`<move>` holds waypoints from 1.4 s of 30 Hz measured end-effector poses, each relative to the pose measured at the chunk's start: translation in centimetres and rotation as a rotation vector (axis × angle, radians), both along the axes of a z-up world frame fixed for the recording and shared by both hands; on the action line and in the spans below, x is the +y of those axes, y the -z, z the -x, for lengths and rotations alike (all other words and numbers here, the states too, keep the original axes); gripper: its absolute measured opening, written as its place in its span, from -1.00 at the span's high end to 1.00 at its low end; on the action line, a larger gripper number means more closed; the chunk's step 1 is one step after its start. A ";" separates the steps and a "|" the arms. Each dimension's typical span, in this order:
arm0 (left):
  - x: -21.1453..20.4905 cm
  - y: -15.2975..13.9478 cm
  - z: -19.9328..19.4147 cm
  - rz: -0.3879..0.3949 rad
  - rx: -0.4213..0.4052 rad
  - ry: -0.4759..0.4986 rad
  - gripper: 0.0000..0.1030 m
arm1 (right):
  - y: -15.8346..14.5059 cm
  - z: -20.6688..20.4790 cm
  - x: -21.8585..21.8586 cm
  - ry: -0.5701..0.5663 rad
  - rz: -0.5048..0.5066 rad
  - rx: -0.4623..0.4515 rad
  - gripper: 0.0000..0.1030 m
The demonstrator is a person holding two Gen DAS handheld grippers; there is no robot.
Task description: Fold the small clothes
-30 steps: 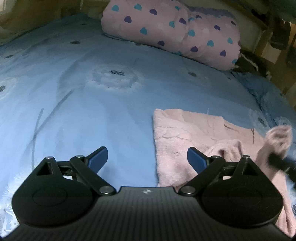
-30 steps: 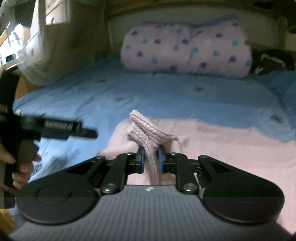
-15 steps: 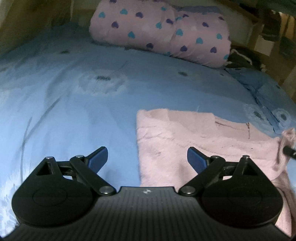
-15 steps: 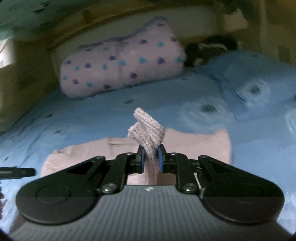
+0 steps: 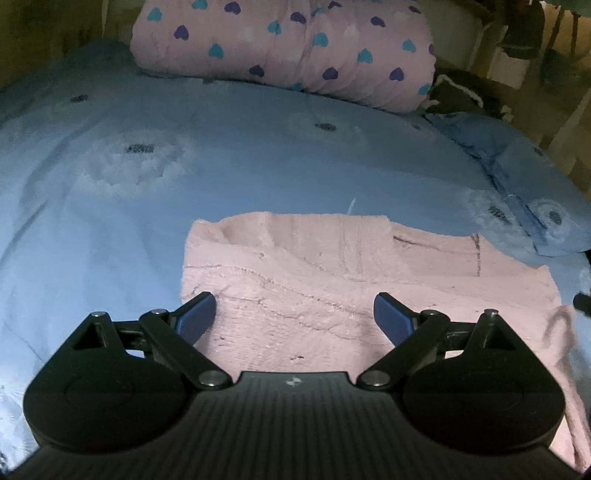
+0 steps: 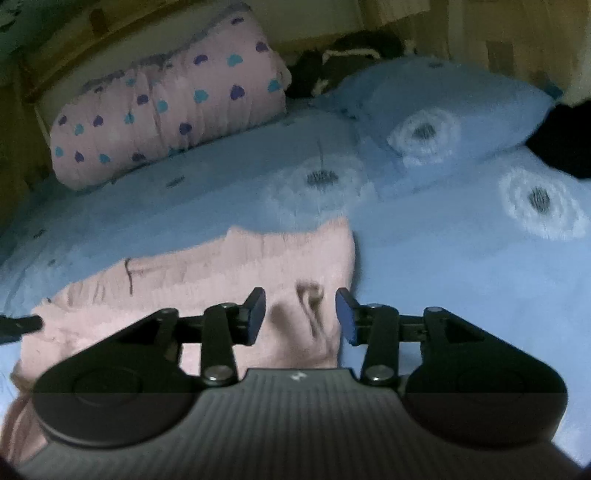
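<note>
A small pink knitted garment (image 5: 325, 280) lies spread flat on the blue bedsheet (image 5: 147, 206). My left gripper (image 5: 294, 314) hangs open over its near left part, jaws wide, nothing between them. In the right wrist view the same garment (image 6: 207, 273) lies with its right edge under my right gripper (image 6: 301, 314). Its jaws are opening and stand apart; a bunched fold of the knit (image 6: 310, 306) lies below the gap, not pressed by the pads. The right gripper's tip (image 5: 583, 303) shows at the right edge of the left wrist view.
A pink rolled quilt with blue and purple hearts (image 5: 288, 48) lies across the head of the bed. A blue pillow (image 6: 443, 107) sits at the far right, with dark items (image 6: 347, 51) behind it. Wooden bed frame (image 6: 461, 33) rings the mattress.
My right gripper carried the pinched sleeve to the right, lowered it onto the garment and let go as its jaws parted. My left gripper moved over the garment, still open.
</note>
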State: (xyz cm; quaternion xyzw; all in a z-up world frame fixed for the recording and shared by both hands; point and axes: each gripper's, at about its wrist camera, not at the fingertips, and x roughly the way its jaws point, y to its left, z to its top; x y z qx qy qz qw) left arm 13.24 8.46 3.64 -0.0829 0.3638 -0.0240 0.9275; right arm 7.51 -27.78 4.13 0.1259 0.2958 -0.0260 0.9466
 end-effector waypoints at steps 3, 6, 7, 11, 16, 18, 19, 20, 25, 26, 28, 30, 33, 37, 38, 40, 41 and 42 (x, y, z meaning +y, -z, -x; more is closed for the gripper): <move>-0.3 0.5 -0.5 -0.024 0.005 -0.008 -0.85 | -0.1 -2.1 0.2 -0.060 0.054 0.002 -0.19; -0.1 0.8 -0.5 -0.030 0.007 -0.012 -0.85 | 0.9 -4.6 0.7 -0.118 0.073 0.044 -0.18; 0.0 0.9 -0.5 -0.031 0.010 -0.015 -0.85 | 1.6 -5.3 1.0 -0.128 0.073 0.075 -0.18; 0.7 1.0 -0.5 -0.014 0.018 -0.037 -0.85 | 3.4 -6.0 2.1 -0.196 0.116 0.138 -0.22; 0.8 0.7 0.2 -0.014 -0.013 -0.041 -0.85 | 2.9 -4.8 3.2 -0.300 0.127 0.114 0.74; 0.8 0.4 0.5 -0.013 -0.051 -0.043 -0.85 | 2.3 -4.4 3.8 -0.287 0.146 0.077 0.76; 0.7 0.3 0.6 -0.016 -0.069 -0.044 -0.85 | 1.7 -4.3 4.0 -0.276 0.162 0.036 0.76; 0.7 0.3 0.7 -0.019 -0.080 -0.043 -0.85 | 1.1 -4.0 4.1 -0.256 0.173 -0.009 0.77; 0.1 2.0 -0.8 -0.077 -0.029 -0.060 -0.85 | -0.7 -3.9 3.3 -0.120 0.232 -0.138 0.77; 0.1 2.6 -1.2 -0.084 -0.011 -0.069 -0.85 | -0.3 -4.3 3.1 -0.103 0.241 -0.125 0.77; 0.4 3.5 -1.7 -0.078 0.005 -0.082 -0.88 | 0.8 -5.2 2.6 -0.104 0.228 -0.068 0.76; 0.6 3.5 -1.7 -0.081 -0.003 -0.087 -0.90 | 2.2 -6.1 2.4 -0.113 0.219 0.004 0.75; 0.6 3.7 -1.7 -0.089 -0.009 -0.086 -0.92 | 3.5 -6.4 2.1 -0.115 0.236 0.051 0.73; 0.7 3.9 -1.6 -0.091 -0.013 -0.083 -0.93 | 3.7 -6.2 2.3 -0.113 0.247 0.048 0.70; 0.8 3.9 -1.6 -0.088 -0.012 -0.082 -0.93 | 3.7 -6.2 2.4 -0.111 0.251 0.046 0.69; 0.8 3.7 -1.5 -0.086 -0.012 -0.079 -0.93 | 3.7 -6.2 2.5 -0.102 0.267 0.044 0.63; 0.8 3.6 -1.4 -0.087 -0.010 -0.078 -0.93 | 3.7 -6.1 2.5 -0.096 0.273 0.043 0.56; 0.8 3.5 -1.3 -0.087 -0.009 -0.078 -0.93 | 3.6 -6.3 2.4 -0.090 0.274 0.042 0.50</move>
